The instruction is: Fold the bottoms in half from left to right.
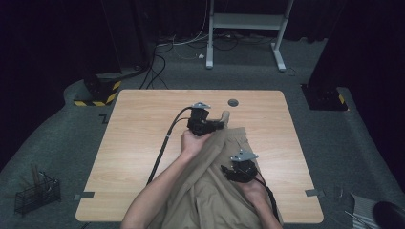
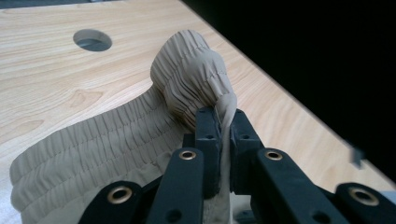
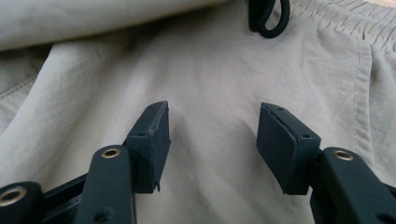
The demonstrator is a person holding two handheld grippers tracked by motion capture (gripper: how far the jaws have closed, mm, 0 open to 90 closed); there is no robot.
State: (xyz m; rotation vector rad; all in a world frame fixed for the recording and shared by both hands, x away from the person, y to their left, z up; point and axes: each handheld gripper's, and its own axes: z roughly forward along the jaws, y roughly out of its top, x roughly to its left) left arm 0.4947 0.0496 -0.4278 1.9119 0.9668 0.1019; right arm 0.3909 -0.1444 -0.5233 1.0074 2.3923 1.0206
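Observation:
A beige garment (image 1: 215, 191) with a gathered elastic waistband (image 2: 187, 74) lies on the near right part of the wooden table (image 1: 138, 143). My left gripper (image 2: 224, 116) is shut on a fold of the waistband's thin fabric, and the bunched end stands up just past its pads. In the high view this gripper (image 1: 218, 125) sits near the table's middle and points right. My right gripper (image 3: 212, 126) is open, its pads resting on flat fabric (image 3: 210, 70) with nothing pinched between them. It (image 1: 228, 171) sits nearer the front edge, over the garment.
A round hole (image 1: 233, 102) is cut in the table beyond the left gripper. A black drawstring loop (image 3: 268, 18) lies on the fabric ahead of the right gripper. On the floor stand a wire basket (image 1: 37, 193) at the left and a white frame (image 1: 243, 28) behind the table.

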